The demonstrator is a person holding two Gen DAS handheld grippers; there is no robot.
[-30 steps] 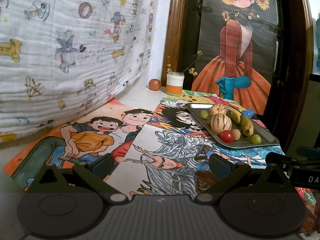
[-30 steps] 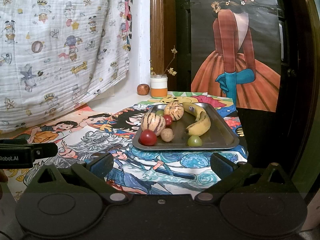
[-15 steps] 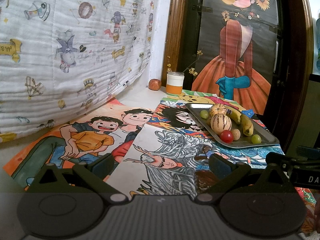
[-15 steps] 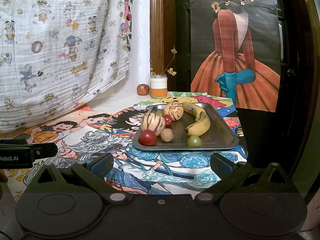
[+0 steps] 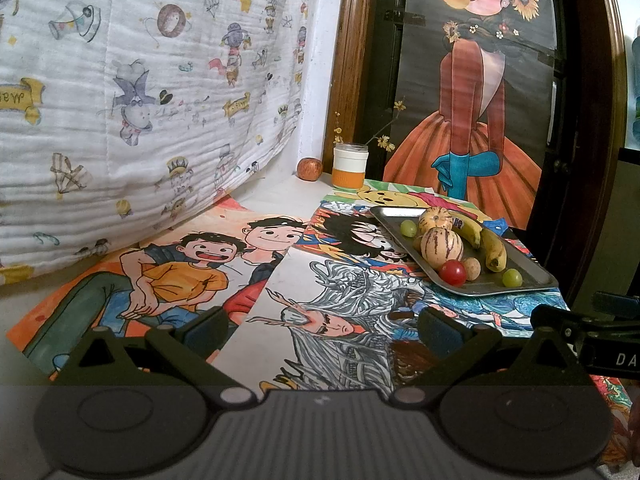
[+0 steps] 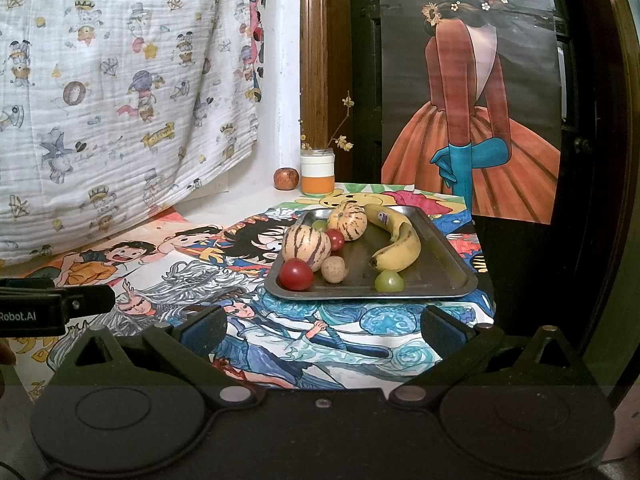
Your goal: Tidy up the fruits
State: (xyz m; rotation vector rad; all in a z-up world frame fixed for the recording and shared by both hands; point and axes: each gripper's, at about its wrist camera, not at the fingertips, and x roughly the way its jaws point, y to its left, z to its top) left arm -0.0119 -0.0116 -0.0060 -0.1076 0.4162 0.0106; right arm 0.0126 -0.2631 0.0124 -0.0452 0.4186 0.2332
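A metal tray [image 6: 448,264] [image 5: 532,272] on the table holds a banana [image 6: 394,240] [image 5: 486,242], two striped melons [image 6: 306,245] [image 6: 347,219], two red tomatoes [image 6: 296,275] [image 6: 335,239], two green grapes [image 6: 389,281] [image 5: 408,228] and a small brown fruit [image 6: 334,269]. My right gripper [image 6: 324,326] is open and empty, in front of the tray's near edge. My left gripper [image 5: 320,326] is open and empty over the drawings, left of the tray.
Colourful drawings [image 5: 188,276] cover the table. A white and orange jar [image 6: 317,172] and a reddish fruit [image 6: 286,179] stand at the back by the wall. A patterned quilt [image 5: 140,80] hangs left. A poster [image 6: 472,92] stands behind; the table's right edge drops off.
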